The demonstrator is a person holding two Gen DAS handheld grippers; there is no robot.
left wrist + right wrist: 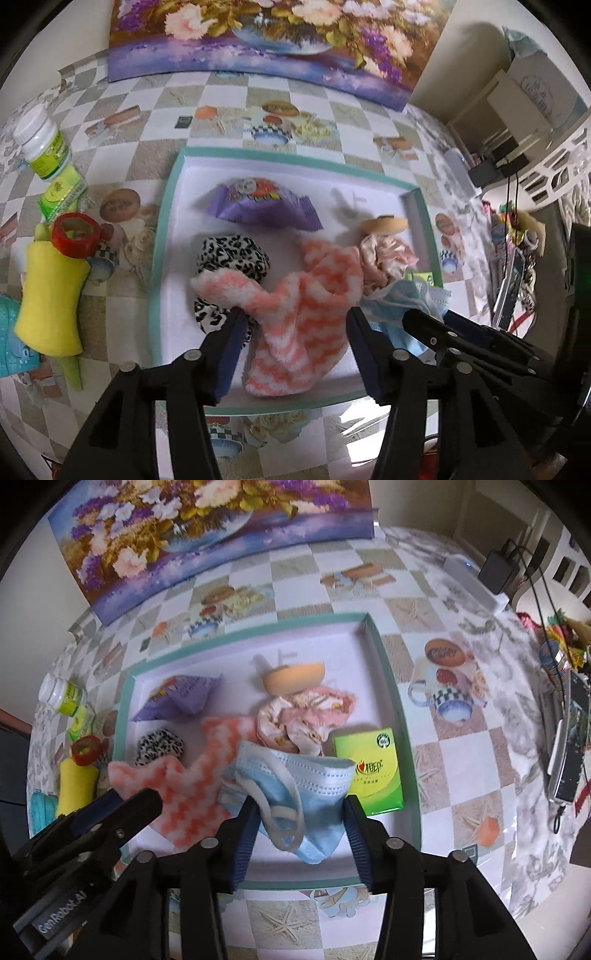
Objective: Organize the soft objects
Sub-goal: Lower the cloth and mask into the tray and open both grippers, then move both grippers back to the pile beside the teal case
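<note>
Left gripper [295, 325] parted over the pink-and-white fuzzy sock [295, 314], pads clear of it. Right gripper [301, 819] likewise parted around the blue face mask [295, 786], not pinching. Both soft pieces lying inside the teal-rimmed tray [391, 686], alongside leopard-print cloth [229, 258], purple packet [258, 206], green box [369, 771].

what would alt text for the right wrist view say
The right gripper hangs open over a blue face mask lying in a teal-rimmed tray, its fingers either side of it. Also in the tray: a pink-and-white fuzzy cloth, a leopard-print scrunchie, a green box and a purple packet. The left gripper enters from the left.
</note>
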